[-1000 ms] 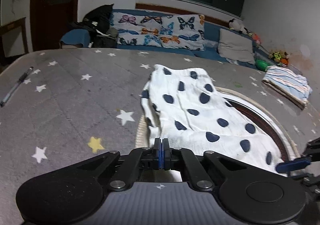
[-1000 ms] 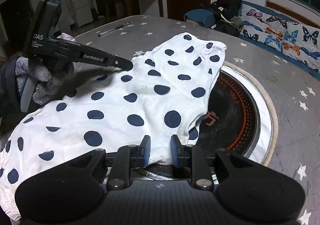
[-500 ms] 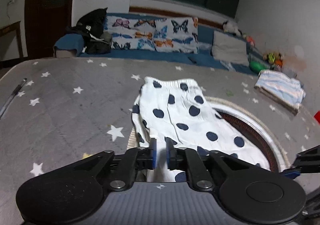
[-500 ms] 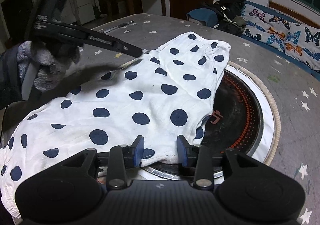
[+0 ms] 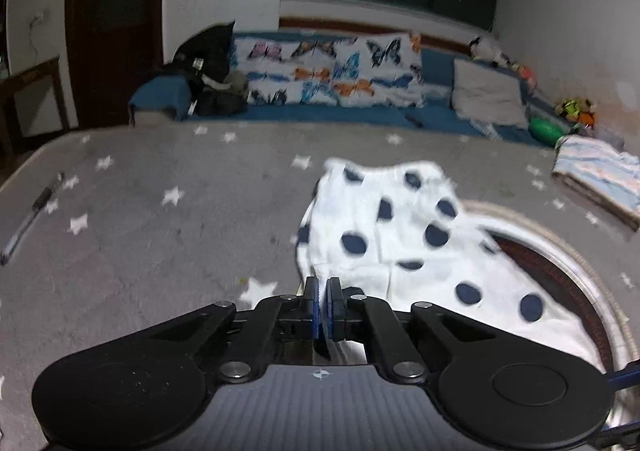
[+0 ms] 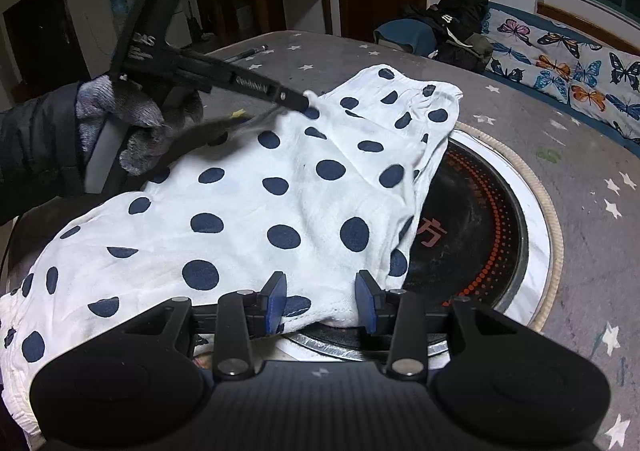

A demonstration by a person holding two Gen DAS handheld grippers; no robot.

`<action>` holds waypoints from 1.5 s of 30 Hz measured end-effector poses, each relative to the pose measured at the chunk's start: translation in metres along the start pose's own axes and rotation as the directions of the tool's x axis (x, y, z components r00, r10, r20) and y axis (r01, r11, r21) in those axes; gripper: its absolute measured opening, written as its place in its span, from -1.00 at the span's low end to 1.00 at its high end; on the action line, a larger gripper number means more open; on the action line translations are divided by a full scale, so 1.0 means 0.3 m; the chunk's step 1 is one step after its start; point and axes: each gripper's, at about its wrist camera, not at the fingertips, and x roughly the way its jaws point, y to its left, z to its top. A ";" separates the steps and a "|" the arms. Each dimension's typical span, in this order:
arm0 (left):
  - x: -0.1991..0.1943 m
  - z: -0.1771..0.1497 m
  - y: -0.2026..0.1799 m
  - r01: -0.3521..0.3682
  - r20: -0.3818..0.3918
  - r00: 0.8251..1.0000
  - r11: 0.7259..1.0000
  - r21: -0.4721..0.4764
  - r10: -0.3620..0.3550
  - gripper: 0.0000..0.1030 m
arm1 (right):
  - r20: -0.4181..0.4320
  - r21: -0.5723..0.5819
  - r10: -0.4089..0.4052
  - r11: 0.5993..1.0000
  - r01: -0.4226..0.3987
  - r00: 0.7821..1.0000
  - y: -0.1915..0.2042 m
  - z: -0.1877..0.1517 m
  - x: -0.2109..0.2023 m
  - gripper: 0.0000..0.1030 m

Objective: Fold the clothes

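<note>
A white garment with navy polka dots [image 5: 400, 235] lies spread on the grey star-patterned tablecloth [image 5: 160, 235], partly over a round inset hotplate [image 5: 560, 275]. My left gripper [image 5: 322, 303] is shut on the garment's near left edge, with white fabric pinched between its blue pads. In the right wrist view the same left gripper [image 6: 306, 103], held by a gloved hand [image 6: 136, 119], lifts that edge slightly off the garment [image 6: 280, 203]. My right gripper [image 6: 322, 305] stands open, and the garment's near hem lies loose between its fingers.
The hotplate [image 6: 472, 219] is black with red markings and a white rim. A folded striped cloth [image 5: 596, 175] sits at the table's far right. A pen [image 5: 28, 223] lies at the far left. A sofa with butterfly cushions [image 5: 332, 75] stands behind the table.
My left gripper opened a little half a second ago and has shut again on the garment's edge, raising it. My right gripper's fingers have spread steadily wider apart.
</note>
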 end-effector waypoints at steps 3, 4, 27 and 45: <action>-0.016 -0.003 0.005 0.016 0.007 1.000 1.000 -0.017 -0.016 -0.82 | 0.001 0.000 0.000 1.000 0.000 1.000 0.000 0.011 -0.005 -0.26; -0.032 0.001 0.008 0.022 0.015 1.000 1.000 -0.022 -0.021 -0.82 | 0.005 0.000 -0.001 1.000 0.001 1.000 0.001 0.016 -0.009 -0.26; -0.222 -0.126 -0.093 0.209 -0.030 0.978 0.969 0.133 -0.206 -0.80 | 0.007 -0.101 0.001 0.995 -0.001 1.000 0.110 0.082 0.045 -0.12; -0.545 -0.437 -0.128 0.250 -0.019 0.967 0.934 0.255 -0.253 -0.80 | -0.025 -0.268 0.088 0.959 -0.092 0.996 0.377 -0.062 -0.076 -0.02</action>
